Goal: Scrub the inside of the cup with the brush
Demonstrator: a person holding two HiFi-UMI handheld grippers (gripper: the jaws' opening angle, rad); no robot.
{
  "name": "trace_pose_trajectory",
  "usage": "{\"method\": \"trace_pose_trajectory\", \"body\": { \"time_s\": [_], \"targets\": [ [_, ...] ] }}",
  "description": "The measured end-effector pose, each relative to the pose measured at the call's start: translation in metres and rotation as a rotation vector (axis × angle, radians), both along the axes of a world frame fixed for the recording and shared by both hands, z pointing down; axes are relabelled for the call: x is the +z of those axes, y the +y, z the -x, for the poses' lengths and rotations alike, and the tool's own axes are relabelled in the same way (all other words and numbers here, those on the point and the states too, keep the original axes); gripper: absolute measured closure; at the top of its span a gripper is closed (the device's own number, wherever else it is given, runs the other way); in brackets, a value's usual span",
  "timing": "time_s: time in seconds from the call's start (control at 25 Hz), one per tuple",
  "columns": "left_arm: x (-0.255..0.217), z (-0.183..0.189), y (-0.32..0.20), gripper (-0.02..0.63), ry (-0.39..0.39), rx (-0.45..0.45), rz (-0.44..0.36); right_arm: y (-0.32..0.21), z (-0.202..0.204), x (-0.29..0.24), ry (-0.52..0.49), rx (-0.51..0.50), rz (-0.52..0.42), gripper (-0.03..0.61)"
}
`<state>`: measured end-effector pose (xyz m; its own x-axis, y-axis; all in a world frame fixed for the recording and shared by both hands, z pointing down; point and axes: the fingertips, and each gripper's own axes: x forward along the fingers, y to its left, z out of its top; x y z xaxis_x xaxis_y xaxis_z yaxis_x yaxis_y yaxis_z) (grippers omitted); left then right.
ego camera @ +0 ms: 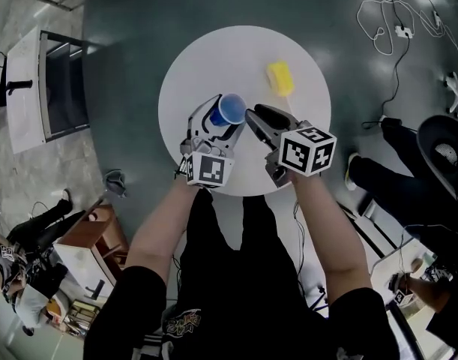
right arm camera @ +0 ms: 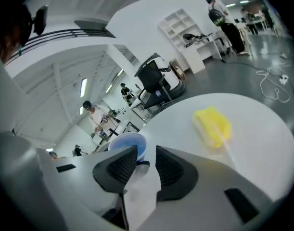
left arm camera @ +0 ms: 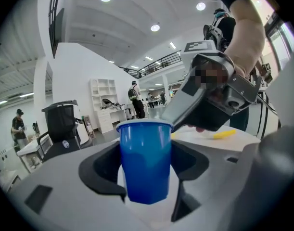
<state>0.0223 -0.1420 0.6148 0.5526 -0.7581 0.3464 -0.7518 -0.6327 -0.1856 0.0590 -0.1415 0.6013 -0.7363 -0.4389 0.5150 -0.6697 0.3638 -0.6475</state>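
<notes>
Cup: blue, upright, left gripper clasping it.
Right gripper: gaping, empty.
Brush: yellow; left gripper view showing just a sliver.

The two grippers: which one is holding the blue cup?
The left gripper, its jaws clamped on the blue cup; the right gripper is open and empty.

No text, label or number can be read; the print on the shirt is too small to be made out.

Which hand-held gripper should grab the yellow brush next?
Right. The right hand-held gripper is open and empty, with the brush lying ahead of it; the left hand-held gripper is clamped on the blue cup.
</notes>
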Motion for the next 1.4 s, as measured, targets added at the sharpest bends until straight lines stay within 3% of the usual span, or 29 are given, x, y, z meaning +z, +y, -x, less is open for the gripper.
{"method": "trace_pose_trajectory", "body": {
  "time_s": [0.16, 0.32, 0.48, 0.68, 0.72, 0.8, 1.4],
  "targets": [
    [-0.001, 0.008, 0.004, 0.324, -0.015, 0.004, -0.004, -0.004, 0.006, 0.002, -0.091, 0.030, 0.075, 0.446],
    [-0.002, 0.013, 0.004, 0.324, 0.012, -0.005, -0.009, -0.003, 0.011, -0.009, -0.146, -0.019, 0.053, 0.443],
    [-0.005, 0.012, 0.007, 0.322, 0.020, 0.020, -0.020, 0.001, 0.021, -0.012, -0.162, -0.083, 0.041, 0.399],
    [-0.007, 0.009, 0.018, 0.324, 0.005, 0.072, -0.045, 0.003, 0.030, -0.001, -0.227, -0.058, 0.162, 0.400],
    [-0.008, 0.008, 0.019, 0.324, 0.004, 0.079, -0.047, 0.004, 0.032, 0.001, -0.228, -0.065, 0.176, 0.406],
    [-0.007, 0.007, 0.021, 0.324, -0.003, 0.088, -0.049, 0.008, 0.033, 0.003, -0.219, -0.079, 0.179, 0.503],
    [0.010, 0.018, 0.019, 0.319, -0.049, 0.057, 0.011, 0.005, 0.028, -0.009, -0.163, -0.025, 0.137, 0.543]
  ]
}}
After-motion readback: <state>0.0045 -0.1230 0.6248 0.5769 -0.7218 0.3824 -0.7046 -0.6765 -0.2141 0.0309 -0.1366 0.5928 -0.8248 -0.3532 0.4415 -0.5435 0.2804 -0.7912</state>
